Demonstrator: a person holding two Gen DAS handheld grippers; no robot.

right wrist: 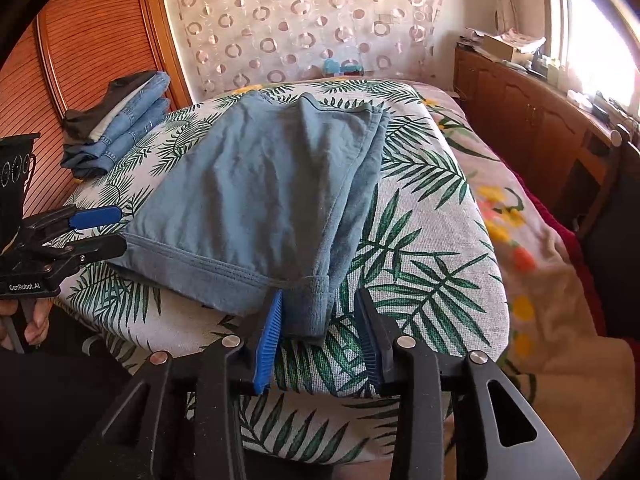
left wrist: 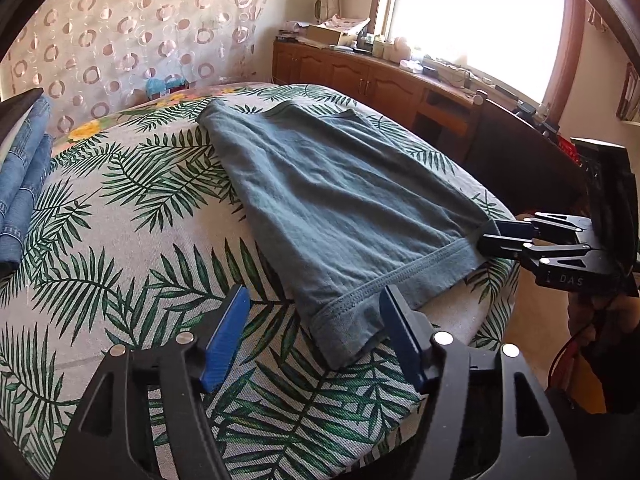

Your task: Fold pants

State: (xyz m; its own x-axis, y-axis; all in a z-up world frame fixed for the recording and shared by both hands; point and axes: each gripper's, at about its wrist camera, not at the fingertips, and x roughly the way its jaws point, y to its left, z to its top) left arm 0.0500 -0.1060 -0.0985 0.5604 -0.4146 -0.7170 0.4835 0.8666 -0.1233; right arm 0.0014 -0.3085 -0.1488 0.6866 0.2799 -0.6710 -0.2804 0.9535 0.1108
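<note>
Blue-grey pants (left wrist: 328, 196) lie folded lengthwise on a leaf-print cloth (left wrist: 120, 216), hem ends toward me; they also show in the right wrist view (right wrist: 256, 200). My left gripper (left wrist: 314, 328) is open, its blue pads either side of the near-left hem corner, above the cloth. It shows at the left of the right wrist view (right wrist: 108, 232), open. My right gripper (right wrist: 320, 332) is open around the right hem corner, with the fabric between the pads. In the left wrist view it (left wrist: 492, 238) sits at the hem's far right corner.
A stack of folded jeans (right wrist: 120, 128) lies at the back left of the cloth, also seen at the left of the left wrist view (left wrist: 24, 184). A wooden cabinet (left wrist: 360, 72) with clutter runs under the window. A floral blanket (right wrist: 532, 248) lies to the right.
</note>
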